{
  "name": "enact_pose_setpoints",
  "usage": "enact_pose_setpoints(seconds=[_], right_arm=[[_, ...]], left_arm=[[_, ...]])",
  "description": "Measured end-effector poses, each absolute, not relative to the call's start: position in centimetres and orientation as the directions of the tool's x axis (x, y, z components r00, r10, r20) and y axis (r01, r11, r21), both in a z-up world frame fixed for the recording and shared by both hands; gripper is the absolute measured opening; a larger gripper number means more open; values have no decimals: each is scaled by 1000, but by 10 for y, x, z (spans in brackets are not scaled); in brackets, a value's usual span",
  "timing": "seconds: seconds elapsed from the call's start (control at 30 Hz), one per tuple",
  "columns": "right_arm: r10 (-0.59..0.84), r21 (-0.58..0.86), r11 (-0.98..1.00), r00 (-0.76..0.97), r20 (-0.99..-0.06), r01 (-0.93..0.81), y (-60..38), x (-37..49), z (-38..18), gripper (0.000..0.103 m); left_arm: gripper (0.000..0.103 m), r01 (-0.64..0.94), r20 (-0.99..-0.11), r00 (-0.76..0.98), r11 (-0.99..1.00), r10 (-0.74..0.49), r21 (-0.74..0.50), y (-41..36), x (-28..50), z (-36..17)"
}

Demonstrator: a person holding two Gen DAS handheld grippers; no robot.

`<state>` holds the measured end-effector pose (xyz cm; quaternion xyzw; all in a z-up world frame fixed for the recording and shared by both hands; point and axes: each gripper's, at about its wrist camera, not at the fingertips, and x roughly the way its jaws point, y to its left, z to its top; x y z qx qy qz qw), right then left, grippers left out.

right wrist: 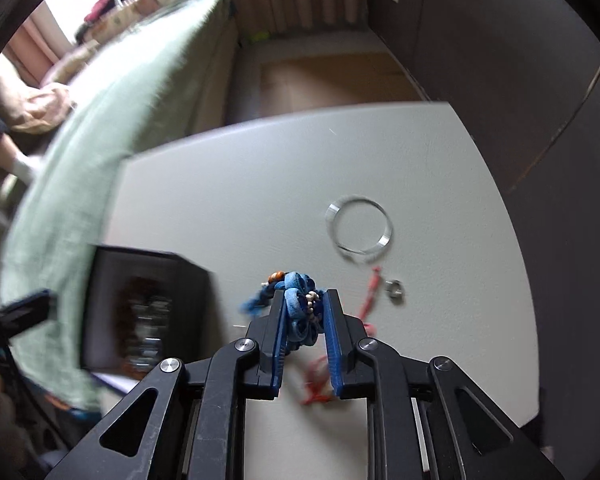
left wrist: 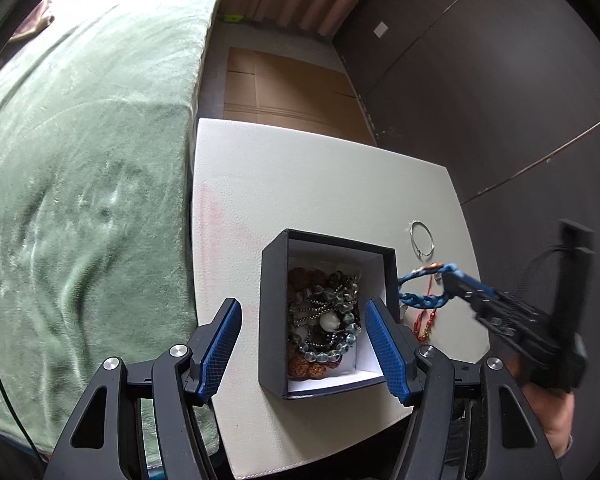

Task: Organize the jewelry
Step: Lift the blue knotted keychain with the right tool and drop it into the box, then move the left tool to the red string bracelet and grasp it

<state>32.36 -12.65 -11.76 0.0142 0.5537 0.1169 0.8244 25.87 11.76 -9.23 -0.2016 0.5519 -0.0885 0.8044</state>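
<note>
My right gripper (right wrist: 305,312) is clamped on a blue braided bracelet (right wrist: 300,304), which bunches between the blue pads in the lower middle of the right wrist view, with a few small orange and white beads showing. In the left wrist view that same gripper (left wrist: 446,278) comes in from the right edge, the bracelet (left wrist: 424,300) looping out toward the box rim. A red cord (right wrist: 370,292) lies on the table just below and right of the pads, with a small silver ring (right wrist: 395,289) beside it. Further up and right rests a thin silver bangle (right wrist: 358,225), flat on the table.

My left gripper (left wrist: 302,344) is spread wide at the bottom of its frame, holding nothing, its fingers on either side of the dark box (left wrist: 272,312). The box sits open on the white table (left wrist: 300,184), and inside it a heap of beaded bracelets (left wrist: 326,320) covers the white floor. A green blanket (left wrist: 80,180) fills the left of the frame, touching the table's edge.
</note>
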Motion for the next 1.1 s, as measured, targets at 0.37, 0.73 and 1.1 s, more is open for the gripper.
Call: enact_pose_setpoints(seconds=[0.37,0.73,1.1], right_arm=[[436,325,890,392,-810,-319,-80,294,-68,20],[433,352,891,310,-846,-285,-86,294,-85,58],[376,328,924,304,-876,-197,-149,295,-89,58]], left_arm=[[65,-109,-855,371,897,-364,-429,136,250,-96],[70,-128,-847,381,887,-370,-444,139,252,-94],[70,-23,-844,361,901,-397,-434,79,266,-84]])
